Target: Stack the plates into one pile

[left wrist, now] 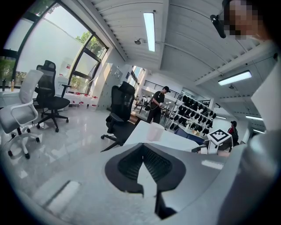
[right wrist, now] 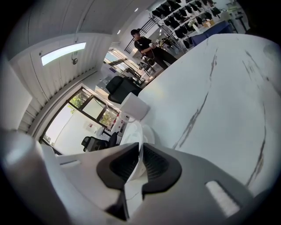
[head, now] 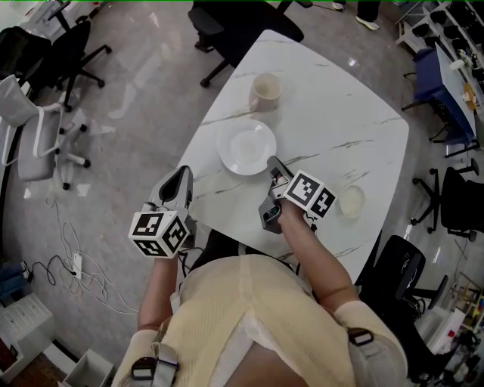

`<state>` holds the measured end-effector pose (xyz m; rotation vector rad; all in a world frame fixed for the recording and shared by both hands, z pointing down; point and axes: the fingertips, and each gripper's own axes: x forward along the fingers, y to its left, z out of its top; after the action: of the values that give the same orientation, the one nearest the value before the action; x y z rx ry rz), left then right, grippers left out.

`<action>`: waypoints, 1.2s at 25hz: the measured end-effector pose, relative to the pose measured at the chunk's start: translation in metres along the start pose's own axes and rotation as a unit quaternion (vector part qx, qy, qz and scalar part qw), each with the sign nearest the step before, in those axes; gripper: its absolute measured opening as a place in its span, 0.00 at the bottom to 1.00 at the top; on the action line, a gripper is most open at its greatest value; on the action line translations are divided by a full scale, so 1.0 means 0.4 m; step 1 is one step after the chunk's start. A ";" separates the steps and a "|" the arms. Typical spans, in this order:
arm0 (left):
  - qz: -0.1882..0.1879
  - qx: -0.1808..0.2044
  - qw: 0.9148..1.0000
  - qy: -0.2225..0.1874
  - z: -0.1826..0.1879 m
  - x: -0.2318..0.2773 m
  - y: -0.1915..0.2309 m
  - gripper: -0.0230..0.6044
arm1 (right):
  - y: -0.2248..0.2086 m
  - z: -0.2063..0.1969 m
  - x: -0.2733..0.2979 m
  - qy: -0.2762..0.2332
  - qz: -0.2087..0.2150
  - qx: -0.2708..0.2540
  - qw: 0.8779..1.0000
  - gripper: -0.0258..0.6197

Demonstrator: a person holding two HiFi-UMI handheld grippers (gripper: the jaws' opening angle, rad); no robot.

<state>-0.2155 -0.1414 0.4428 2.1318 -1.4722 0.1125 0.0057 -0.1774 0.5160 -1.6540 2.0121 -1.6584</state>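
A white plate (head: 242, 145) lies near the middle of the white marble table (head: 340, 121). My right gripper (head: 272, 162) reaches it from the near right, and its jaws are shut on the plate's near rim. In the right gripper view the thin rim (right wrist: 134, 132) runs up between the two dark pads of the right gripper (right wrist: 139, 146). A smaller white dish (head: 351, 201) sits alone near the table's right edge. My left gripper (head: 184, 174) hovers at the table's left edge, jaws shut with nothing in them; the left gripper (left wrist: 142, 147) points across the table.
A pale cup (head: 265, 91) stands behind the plate. A black office chair (head: 242, 23) is at the table's far side, a white chair (head: 38, 128) and another black one (head: 76, 45) stand on the floor to the left. Cables lie on the floor at lower left.
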 end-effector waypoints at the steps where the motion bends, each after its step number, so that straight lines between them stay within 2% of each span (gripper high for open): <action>1: -0.001 0.000 1.000 0.001 0.001 0.003 0.001 0.04 | -0.004 -0.001 0.003 0.001 -0.006 -0.002 1.000 0.09; 5: -0.006 0.001 1.000 0.004 0.004 0.012 0.003 0.04 | -0.012 -0.006 0.013 0.010 -0.022 -0.014 1.000 0.11; 14: -0.015 0.003 1.000 0.009 0.007 0.029 -0.001 0.04 | -0.010 -0.019 0.031 0.027 -0.029 -0.044 0.998 0.11; 18: -0.016 0.002 1.000 0.010 0.002 0.034 -0.005 0.04 | -0.009 -0.022 0.033 0.040 -0.036 -0.074 0.996 0.11; 22: -0.019 0.002 1.000 0.008 0.006 0.041 -0.015 0.04 | 0.005 -0.020 0.031 0.045 -0.043 -0.122 0.991 0.19; 24: -0.022 0.003 1.000 0.008 0.007 0.045 -0.023 0.04 | 0.010 -0.016 0.026 0.043 -0.042 -0.137 0.989 0.19; 30: -0.027 0.005 1.000 0.006 0.011 0.047 -0.048 0.04 | 0.016 -0.002 -0.012 0.034 -0.030 -0.141 0.989 0.19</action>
<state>-0.1920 -0.1542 0.4386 2.1734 -1.4085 0.1128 0.0031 -0.1743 0.5092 -1.7813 2.3465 -1.5243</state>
